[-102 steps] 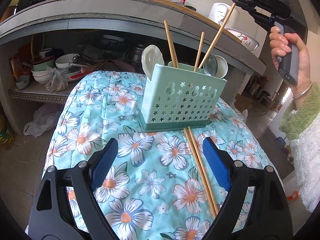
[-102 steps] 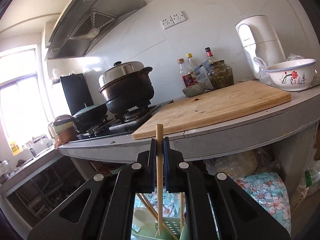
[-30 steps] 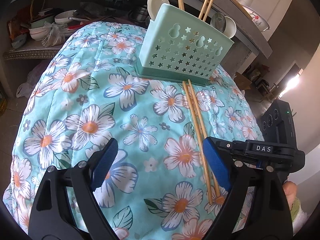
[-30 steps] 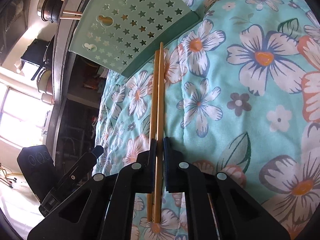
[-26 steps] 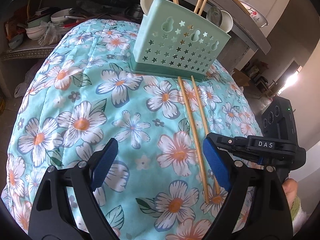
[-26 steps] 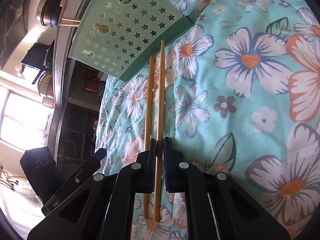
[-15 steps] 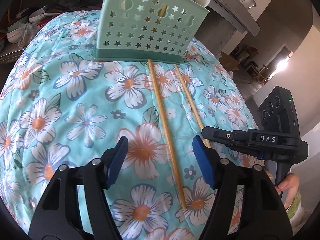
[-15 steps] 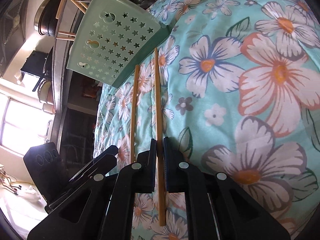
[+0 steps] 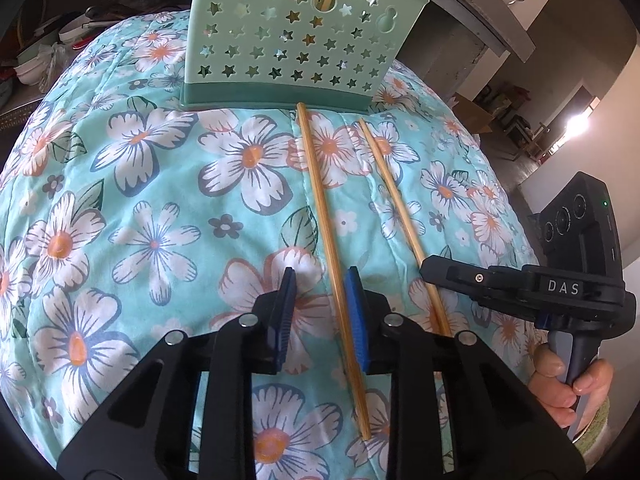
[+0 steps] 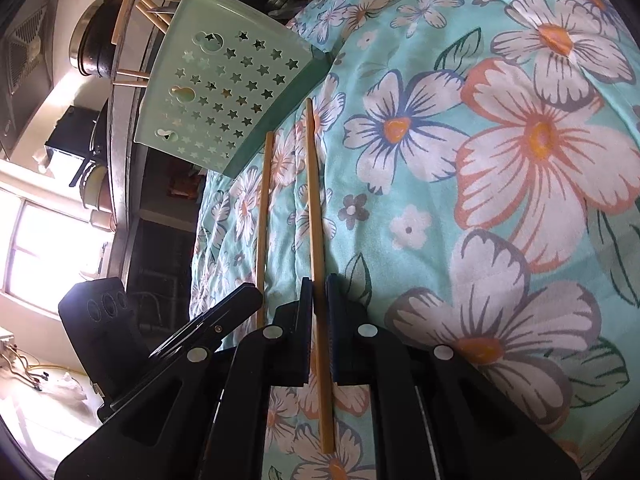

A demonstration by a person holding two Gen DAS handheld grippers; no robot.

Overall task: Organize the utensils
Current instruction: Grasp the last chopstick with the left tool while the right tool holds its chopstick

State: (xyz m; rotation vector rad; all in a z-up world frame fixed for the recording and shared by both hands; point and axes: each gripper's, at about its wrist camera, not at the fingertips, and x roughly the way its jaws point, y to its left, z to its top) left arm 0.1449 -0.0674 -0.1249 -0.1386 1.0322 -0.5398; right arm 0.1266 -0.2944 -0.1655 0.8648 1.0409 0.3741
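The left gripper [image 9: 318,300], its jaws just closing, is straddling one chopstick [image 9: 320,196] without pinching it. The right gripper [image 10: 317,312] is clamping the other chopstick [image 10: 314,188]; both are lying below the mint utensil holder [image 9: 296,36] on the floral cloth [image 9: 120,200].
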